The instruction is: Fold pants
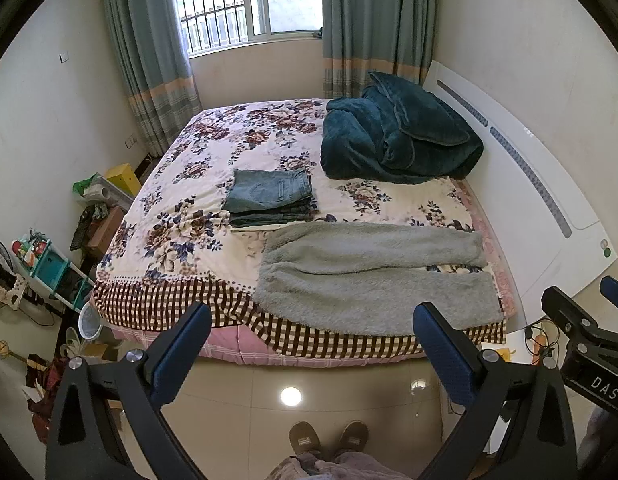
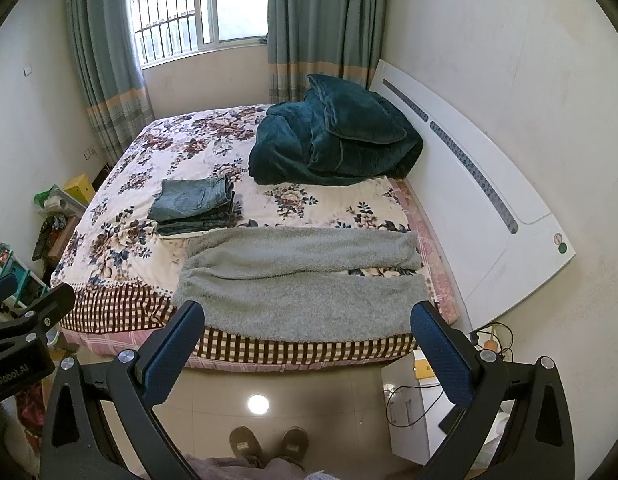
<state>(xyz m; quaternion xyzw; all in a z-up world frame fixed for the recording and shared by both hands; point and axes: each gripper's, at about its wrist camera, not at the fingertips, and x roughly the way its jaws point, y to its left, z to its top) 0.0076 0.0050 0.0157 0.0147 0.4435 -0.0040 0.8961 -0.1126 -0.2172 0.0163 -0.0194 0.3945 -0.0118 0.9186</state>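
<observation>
Grey fleece pants (image 1: 369,276) lie spread flat on the near edge of the bed, legs pointing right with a gap between them; they also show in the right wrist view (image 2: 305,280). My left gripper (image 1: 313,320) is open and empty, held above the floor in front of the bed, short of the pants. My right gripper (image 2: 307,320) is open and empty too, at the same distance from the bed. A stack of folded jeans (image 1: 269,198) sits behind the pants, also in the right wrist view (image 2: 195,206).
A dark teal blanket (image 1: 397,140) is heaped at the bed's far right by the white headboard (image 1: 549,220). The bed has a floral cover (image 1: 189,200). Shelves and clutter (image 1: 49,268) stand left; a nightstand with cables (image 2: 413,412) stands right. My slippered feet (image 1: 329,438) are on tile.
</observation>
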